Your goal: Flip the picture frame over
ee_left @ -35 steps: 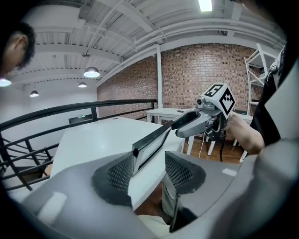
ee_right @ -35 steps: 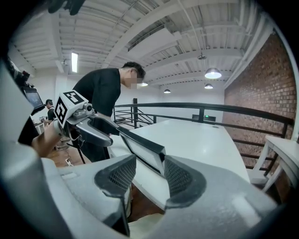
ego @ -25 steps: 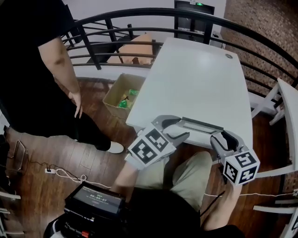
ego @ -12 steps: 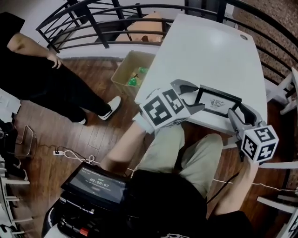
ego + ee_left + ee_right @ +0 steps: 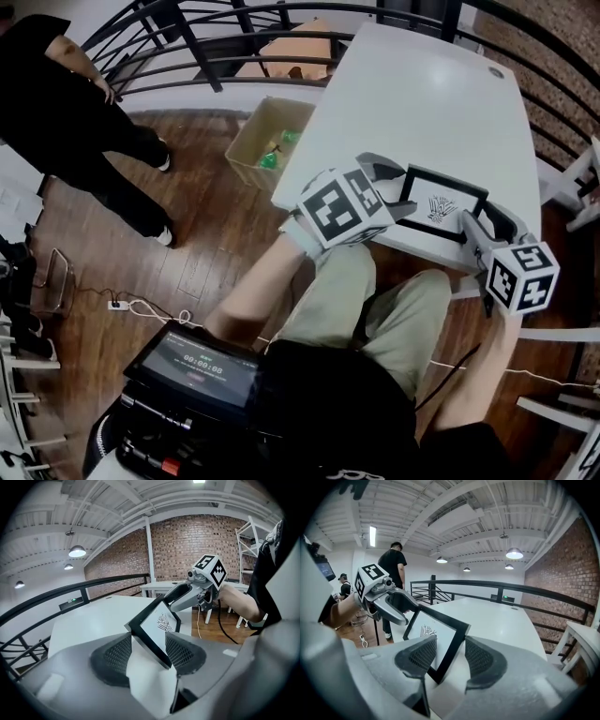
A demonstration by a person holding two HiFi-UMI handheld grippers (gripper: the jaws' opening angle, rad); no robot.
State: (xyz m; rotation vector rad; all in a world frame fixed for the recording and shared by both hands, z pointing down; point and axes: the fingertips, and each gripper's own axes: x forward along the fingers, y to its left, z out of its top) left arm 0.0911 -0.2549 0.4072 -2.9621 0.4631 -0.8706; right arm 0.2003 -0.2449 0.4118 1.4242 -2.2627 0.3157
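Observation:
A black picture frame (image 5: 441, 208) with a white drawing faces up at the near edge of the white table (image 5: 412, 103). My left gripper (image 5: 401, 190) has the frame's left edge between its jaws. In the left gripper view the frame (image 5: 157, 625) runs slantwise across the gap of my left gripper (image 5: 149, 651), touching both pads. My right gripper (image 5: 486, 219) holds the opposite edge. In the right gripper view the frame's corner (image 5: 433, 637) sits tilted in my right gripper (image 5: 450, 656). Each gripper sees the other across the frame.
A black railing (image 5: 234, 37) curves round the table's far side. An open cardboard box (image 5: 267, 141) with green items stands on the wooden floor at the left. A person in black (image 5: 84, 122) stands farther left. A white chair (image 5: 572, 178) is at the right.
The frame showed only as a thin edge-on strip a second ago; now its picture face shows from above. Both grippers shifted with it. The person at the left stepped farther off.

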